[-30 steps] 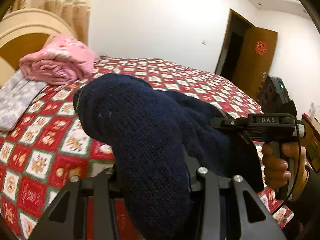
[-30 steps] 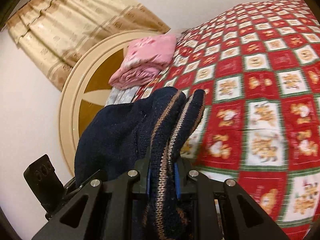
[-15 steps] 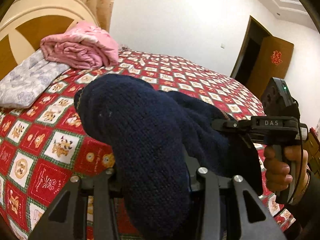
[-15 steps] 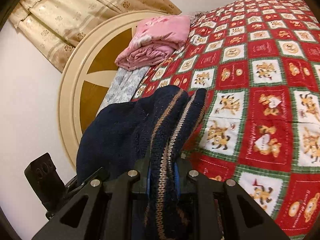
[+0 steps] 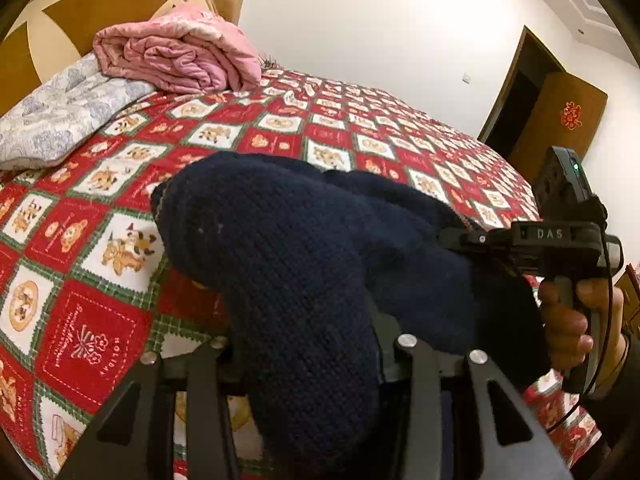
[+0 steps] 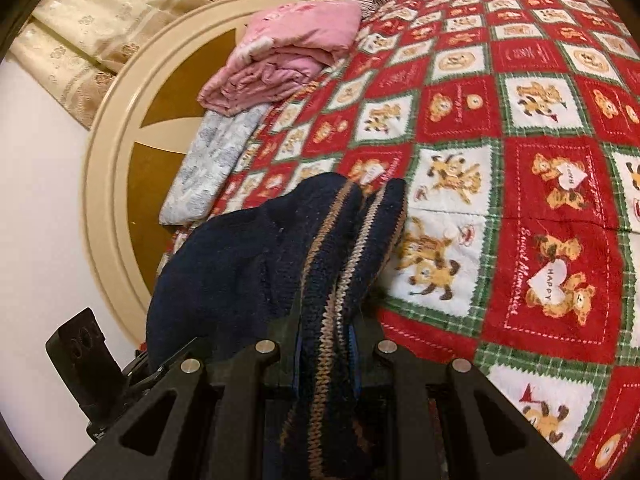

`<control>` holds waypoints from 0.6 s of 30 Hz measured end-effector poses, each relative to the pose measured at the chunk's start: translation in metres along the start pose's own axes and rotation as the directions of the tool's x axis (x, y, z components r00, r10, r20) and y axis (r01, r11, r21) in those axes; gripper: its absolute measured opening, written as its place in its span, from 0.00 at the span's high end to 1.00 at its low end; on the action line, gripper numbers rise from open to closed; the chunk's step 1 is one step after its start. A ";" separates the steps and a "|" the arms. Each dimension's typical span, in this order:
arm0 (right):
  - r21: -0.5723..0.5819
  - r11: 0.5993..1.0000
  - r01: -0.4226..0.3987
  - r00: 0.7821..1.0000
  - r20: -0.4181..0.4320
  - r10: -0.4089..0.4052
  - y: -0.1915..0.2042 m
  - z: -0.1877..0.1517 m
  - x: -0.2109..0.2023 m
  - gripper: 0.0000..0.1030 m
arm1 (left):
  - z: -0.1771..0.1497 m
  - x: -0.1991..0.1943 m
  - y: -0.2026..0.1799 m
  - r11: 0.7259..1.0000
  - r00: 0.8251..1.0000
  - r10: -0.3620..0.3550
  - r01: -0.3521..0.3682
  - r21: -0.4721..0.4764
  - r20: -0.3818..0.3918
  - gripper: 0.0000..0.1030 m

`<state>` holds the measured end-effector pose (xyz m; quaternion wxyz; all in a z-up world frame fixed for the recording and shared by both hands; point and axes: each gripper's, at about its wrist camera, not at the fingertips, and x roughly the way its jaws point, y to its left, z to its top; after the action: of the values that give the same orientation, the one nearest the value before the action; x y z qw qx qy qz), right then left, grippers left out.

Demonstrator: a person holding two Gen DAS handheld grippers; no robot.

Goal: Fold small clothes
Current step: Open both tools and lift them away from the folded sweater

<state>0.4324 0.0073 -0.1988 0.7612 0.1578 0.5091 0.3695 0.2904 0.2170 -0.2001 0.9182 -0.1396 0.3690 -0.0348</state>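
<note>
Sweater: navy, chunky knit, bunched into a rounded mass; hem band showing tan stripes. It is hanging above the quilt, held up between both tools, a low fold appearing to brush the quilt

Left gripper: jaws lost under the knit, which is bulging out between them and draping over the front; gripping the sweater, as far as the view allows

Right gripper: jaws pressing together on the striped band, blue pads visible either side of the knit. From the left view its handle is sitting at the sweater's far right edge, a bare hand wrapping it

Quilt: fleecy, red and white squares with green stitching and bear prints, covering the bed beyond the sweater

Beyond the sweater, toward the headboard (rounded, cream rim, brown panels): a pink comforter, folded and puffy, resting on a grey-white patterned pillow. Beige curtain hanging behind the headboard

Far right of the sweater in the left view: brown door with a red emblem
</note>
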 end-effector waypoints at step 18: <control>0.065 0.986 0.151 0.988 0.028 -0.153 -0.030 -0.020 -0.032 0.44 | -0.042 -0.038 0.019 0.986 0.996 0.087 -0.086 -0.144 -0.004 0.15</control>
<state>0.4202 -0.0389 -0.2042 0.7901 0.1480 0.5185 0.2915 0.2333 0.2316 -0.2089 0.9069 -0.1892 0.3751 0.0318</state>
